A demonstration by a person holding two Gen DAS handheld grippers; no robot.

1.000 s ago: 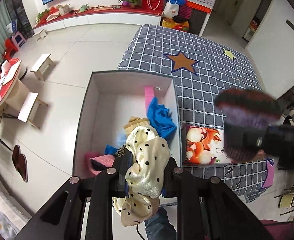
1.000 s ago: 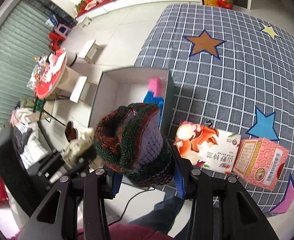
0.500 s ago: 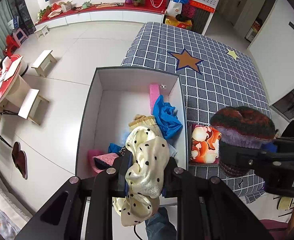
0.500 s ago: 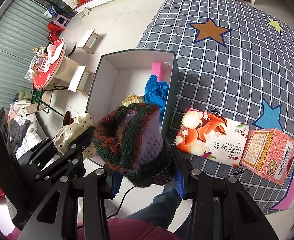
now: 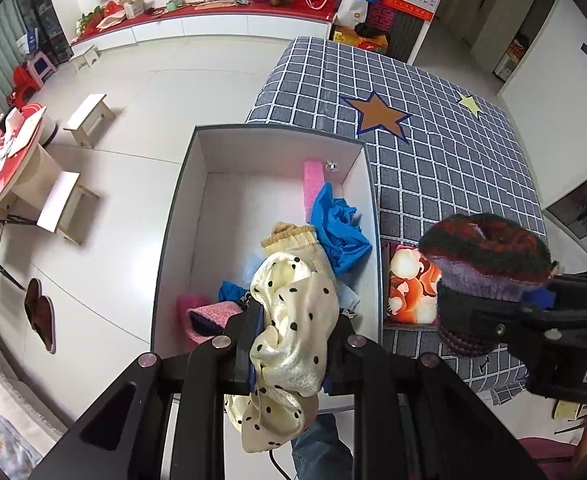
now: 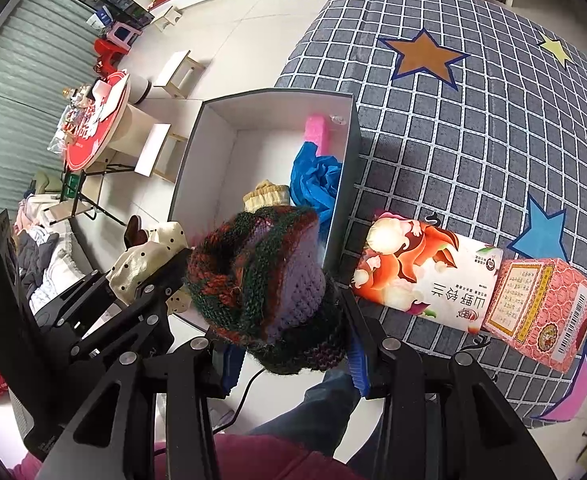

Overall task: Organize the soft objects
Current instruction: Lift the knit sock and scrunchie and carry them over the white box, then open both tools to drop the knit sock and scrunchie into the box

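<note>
The left gripper (image 5: pixel 289 344) is clamped on a dotted scarf (image 5: pixel 293 328) above the box (image 5: pixel 173 216); the right gripper (image 6: pixel 289 344) pinches a knitted hat (image 6: pixel 261 276) beside it. 2 items remain to drop; several cloths (image 5: pixel 337 228) already lie inside.

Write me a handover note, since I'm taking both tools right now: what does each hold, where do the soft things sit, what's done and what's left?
Left tool: shut on the cream polka-dot cloth, held above the near end of the white box.
Right tool: shut on the knitted hat, near the box's right wall.
Done: already in the box are a blue cloth, a pink foam block, a tan knit item and a pink knit item.
Left: drop both held items into the box. The orange-and-white packet and pink carton lie on the checked cloth beside it.
</note>
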